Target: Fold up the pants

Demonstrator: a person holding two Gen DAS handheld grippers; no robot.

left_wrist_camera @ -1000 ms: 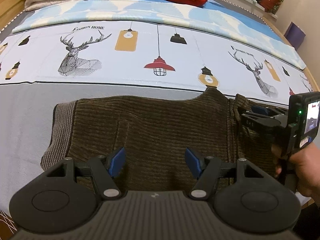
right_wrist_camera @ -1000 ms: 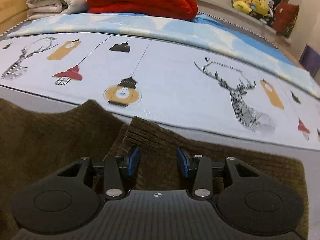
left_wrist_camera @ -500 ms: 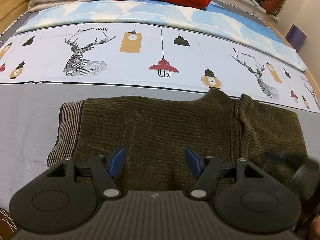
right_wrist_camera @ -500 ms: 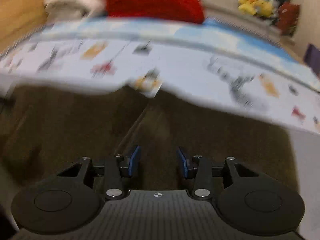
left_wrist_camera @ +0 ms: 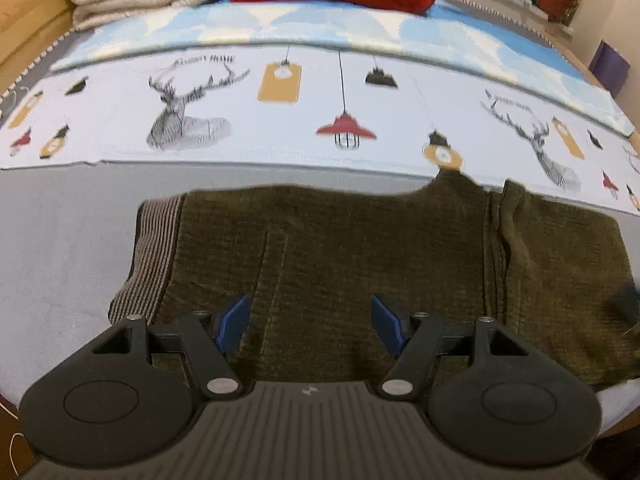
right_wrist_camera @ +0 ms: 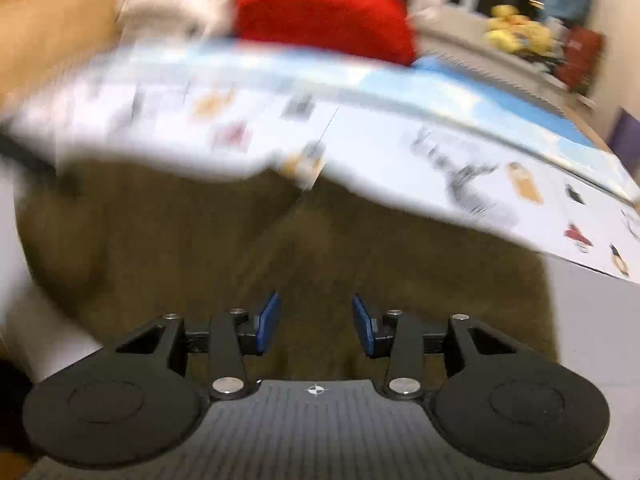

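- The pants (left_wrist_camera: 360, 256) lie folded flat on the grey sheet (left_wrist_camera: 68, 240), waistband (left_wrist_camera: 154, 256) at nine o'clock.
- The left gripper (left_wrist_camera: 310, 326) hangs over them, jaws wide apart, empty.
- The right gripper (right_wrist_camera: 316, 324), jaws parted and empty, gives a blurred view; only the left view shows the waistband.

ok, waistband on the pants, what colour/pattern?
Fine brown and pale vertical stripes on the waistband, against the plain olive-brown ribbed pants. Clearest in the left wrist view.

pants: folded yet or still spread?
Partly folded. The pants lie flat on the bed as a compact block, striped waistband at left, a layered edge near the right.
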